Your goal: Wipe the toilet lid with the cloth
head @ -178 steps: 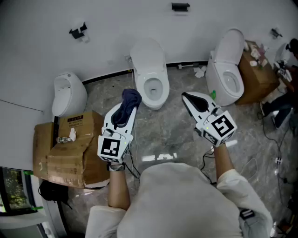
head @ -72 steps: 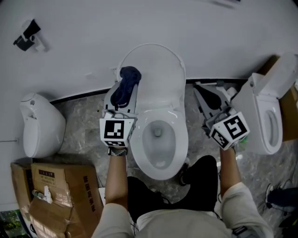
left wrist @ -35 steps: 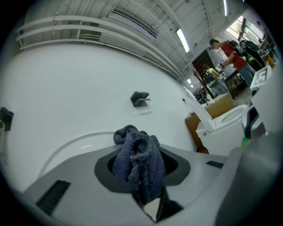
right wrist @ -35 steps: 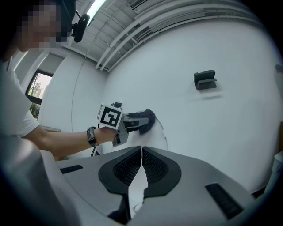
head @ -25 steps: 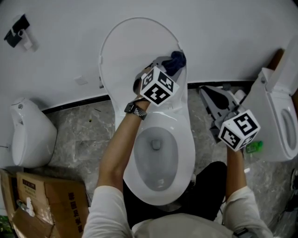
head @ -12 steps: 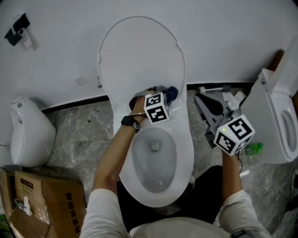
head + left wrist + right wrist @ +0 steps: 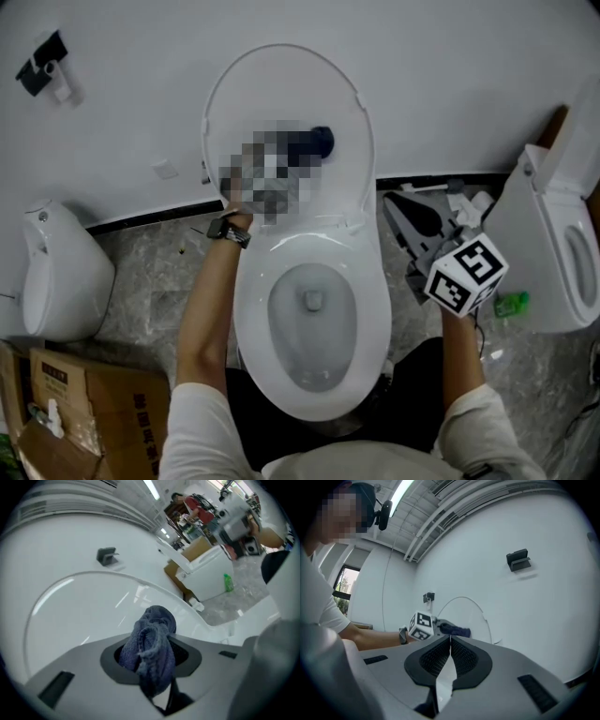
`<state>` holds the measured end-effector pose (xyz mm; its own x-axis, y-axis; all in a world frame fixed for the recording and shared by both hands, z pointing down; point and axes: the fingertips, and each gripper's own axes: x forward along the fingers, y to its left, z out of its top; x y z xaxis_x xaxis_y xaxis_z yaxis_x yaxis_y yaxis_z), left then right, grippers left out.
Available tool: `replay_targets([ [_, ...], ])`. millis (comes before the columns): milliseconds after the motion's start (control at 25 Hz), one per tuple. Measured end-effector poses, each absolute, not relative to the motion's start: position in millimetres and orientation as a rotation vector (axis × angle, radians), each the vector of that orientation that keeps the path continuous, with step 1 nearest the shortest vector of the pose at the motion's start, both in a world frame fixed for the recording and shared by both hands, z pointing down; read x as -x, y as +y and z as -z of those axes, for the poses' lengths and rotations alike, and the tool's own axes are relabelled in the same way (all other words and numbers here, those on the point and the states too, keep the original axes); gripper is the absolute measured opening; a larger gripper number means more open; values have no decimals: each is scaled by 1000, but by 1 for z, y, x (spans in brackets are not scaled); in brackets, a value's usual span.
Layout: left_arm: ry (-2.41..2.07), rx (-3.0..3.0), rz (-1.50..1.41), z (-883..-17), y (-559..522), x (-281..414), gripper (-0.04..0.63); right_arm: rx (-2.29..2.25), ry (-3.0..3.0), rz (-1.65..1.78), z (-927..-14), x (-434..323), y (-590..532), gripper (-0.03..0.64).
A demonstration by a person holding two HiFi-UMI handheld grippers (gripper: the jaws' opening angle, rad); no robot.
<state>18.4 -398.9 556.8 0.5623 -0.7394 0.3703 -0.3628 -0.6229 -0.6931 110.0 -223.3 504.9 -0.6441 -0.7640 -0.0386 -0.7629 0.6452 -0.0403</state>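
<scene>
The white toilet lid stands raised against the wall above the bowl. A dark blue cloth rests against the lid's inner face, right of its middle. In the left gripper view the left gripper is shut on the cloth, which bunches out past the jaws against the lid. In the head view a mosaic patch covers most of that gripper. The right gripper hovers to the right of the bowl, shut with nothing between its jaws, which meet.
A second toilet stands at the right with a small green bottle on the floor by it. At the left stands a white fixture, with cardboard boxes at the lower left. The floor is grey marble.
The left gripper and cloth went from the lid's upper right down to its lower edge, then up and left to mid-lid. The right gripper has barely moved.
</scene>
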Motion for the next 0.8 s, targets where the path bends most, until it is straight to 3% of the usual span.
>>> replay_targets([
  [400, 1273, 2147, 483, -375, -424, 51, 117, 1320, 2780, 39, -503, -109, -220, 29],
  [600, 1263, 2154, 499, -400, -423, 52, 115, 1326, 2776, 12, -500, -106, -218, 29],
  [800, 1117, 2335, 652, -493, -408, 43, 114, 1280, 2776, 48, -499, -100, -212, 29],
])
